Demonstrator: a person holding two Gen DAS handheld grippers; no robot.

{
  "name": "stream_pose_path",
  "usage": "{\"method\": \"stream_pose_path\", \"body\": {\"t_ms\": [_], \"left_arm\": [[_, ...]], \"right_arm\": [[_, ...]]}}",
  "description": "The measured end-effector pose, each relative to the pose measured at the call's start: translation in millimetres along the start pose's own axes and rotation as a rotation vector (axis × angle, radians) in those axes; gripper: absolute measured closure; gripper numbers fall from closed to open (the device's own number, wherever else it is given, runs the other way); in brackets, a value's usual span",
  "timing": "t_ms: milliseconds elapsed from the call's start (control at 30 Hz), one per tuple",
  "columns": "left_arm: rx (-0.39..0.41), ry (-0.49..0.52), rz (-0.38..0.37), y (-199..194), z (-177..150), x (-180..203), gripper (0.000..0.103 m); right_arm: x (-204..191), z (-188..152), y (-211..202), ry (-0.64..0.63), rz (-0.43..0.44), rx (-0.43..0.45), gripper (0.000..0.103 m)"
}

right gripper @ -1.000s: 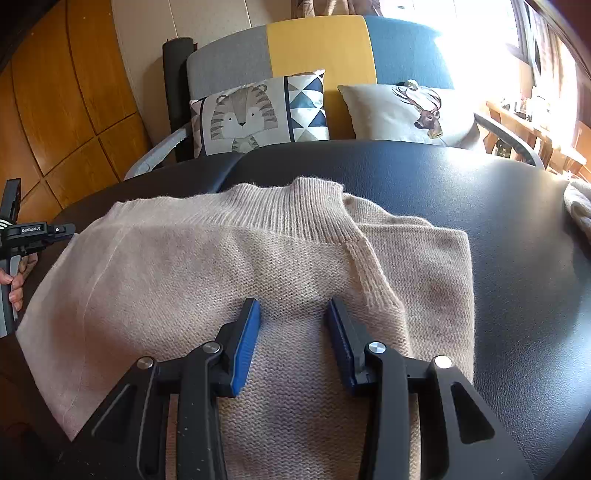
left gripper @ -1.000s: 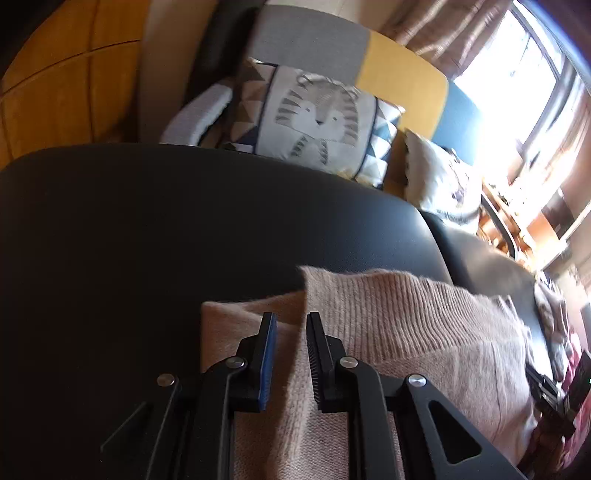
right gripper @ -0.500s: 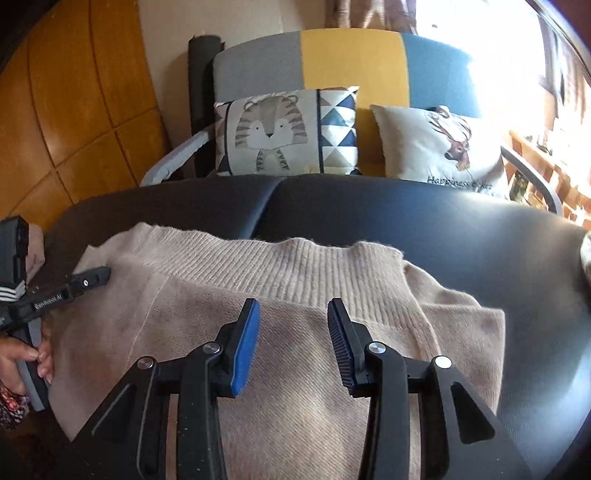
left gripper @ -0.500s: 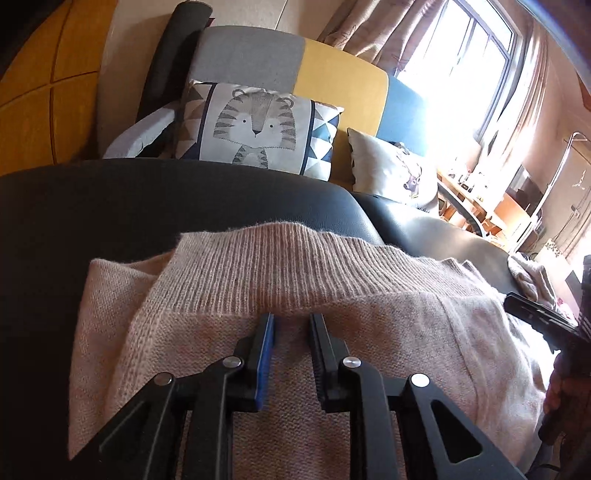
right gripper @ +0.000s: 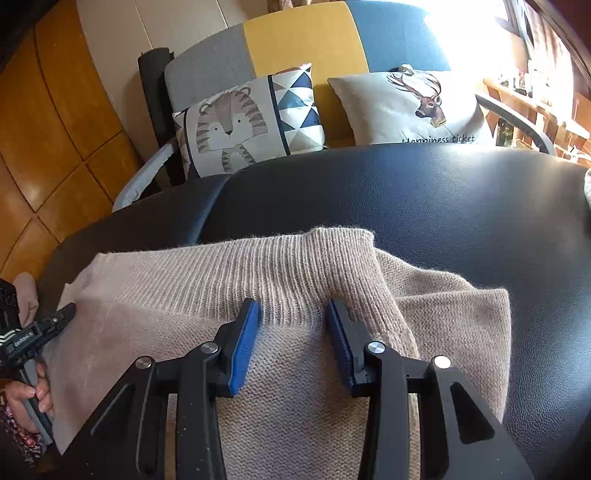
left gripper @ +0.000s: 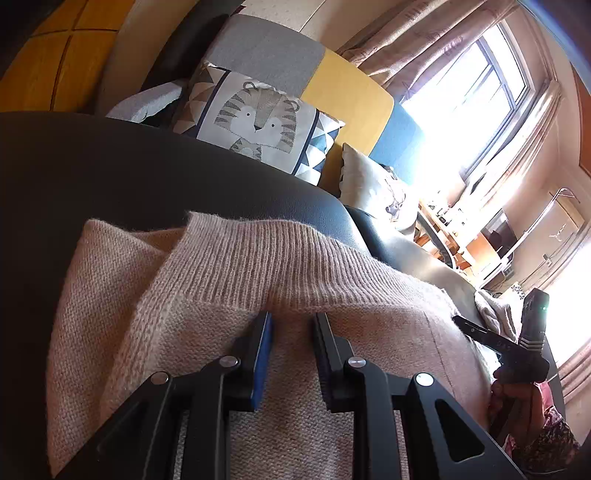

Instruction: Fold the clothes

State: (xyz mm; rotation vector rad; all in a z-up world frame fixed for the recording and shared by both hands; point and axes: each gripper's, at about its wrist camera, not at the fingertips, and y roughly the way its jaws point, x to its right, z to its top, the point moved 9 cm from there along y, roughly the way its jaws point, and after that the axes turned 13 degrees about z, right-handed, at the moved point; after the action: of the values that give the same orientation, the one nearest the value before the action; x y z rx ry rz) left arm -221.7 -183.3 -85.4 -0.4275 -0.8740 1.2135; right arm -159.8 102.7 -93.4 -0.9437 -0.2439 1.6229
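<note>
Bare black table [right gripper: 424,206] beyond and right of the sweater [right gripper: 288,369] gives free passage. Far edge is blocked by the sofa [right gripper: 306,33] with its tiger cushion [right gripper: 247,118] and deer cushion [right gripper: 410,107]. Left hand-held gripper [right gripper: 68,312] crowds the sweater's left edge.

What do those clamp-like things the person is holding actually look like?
Each tool is matte black plastic: two angular fingers with triangular cutouts, silver pivot rivets and ridged blue pads. One handle carries white stripes and small white lettering. A floral-patterned sleeve shows at the wrist.
</note>
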Motion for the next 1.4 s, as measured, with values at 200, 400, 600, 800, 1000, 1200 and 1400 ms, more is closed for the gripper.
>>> {"method": "stream_pose_path", "body": {"t_ms": [200, 400, 600, 800, 1000, 1200, 1400], "left_arm": [[-0.013, 0.010, 0.013, -3, 1, 6, 0.080], [0.023, 0.209, -0.047, -13, -23, 103, 0.079], [0.060, 0.412, -0.105, -22, -49, 199, 0.079], [0.007, 0.572, -0.073, 7, -95, 225, 0.077], [-0.019, 0.493, -0.150, 6, -94, 216, 0.077], [-0.007, 0.505, -0.135, 6, -95, 217, 0.077], [-0.013, 0.489, -0.154, 6, -95, 216, 0.077]], "right_arm": [[-5, -24, -88, 0.073, 0.031, 0.102, 0.063], [-16, -78, -123, 0.069, 0.045, 0.062, 0.073], [-36, -105, -95, -0.053, 0.002, -0.040, 0.082], [17, -132, -109, 0.112, -0.045, 0.011, 0.096], [27, -134, -133, 0.283, 0.090, 0.133, 0.095], [7, -136, -130, 0.217, 0.116, 0.085, 0.092], [33, -142, -137, 0.314, 0.070, 0.128, 0.093]]}}
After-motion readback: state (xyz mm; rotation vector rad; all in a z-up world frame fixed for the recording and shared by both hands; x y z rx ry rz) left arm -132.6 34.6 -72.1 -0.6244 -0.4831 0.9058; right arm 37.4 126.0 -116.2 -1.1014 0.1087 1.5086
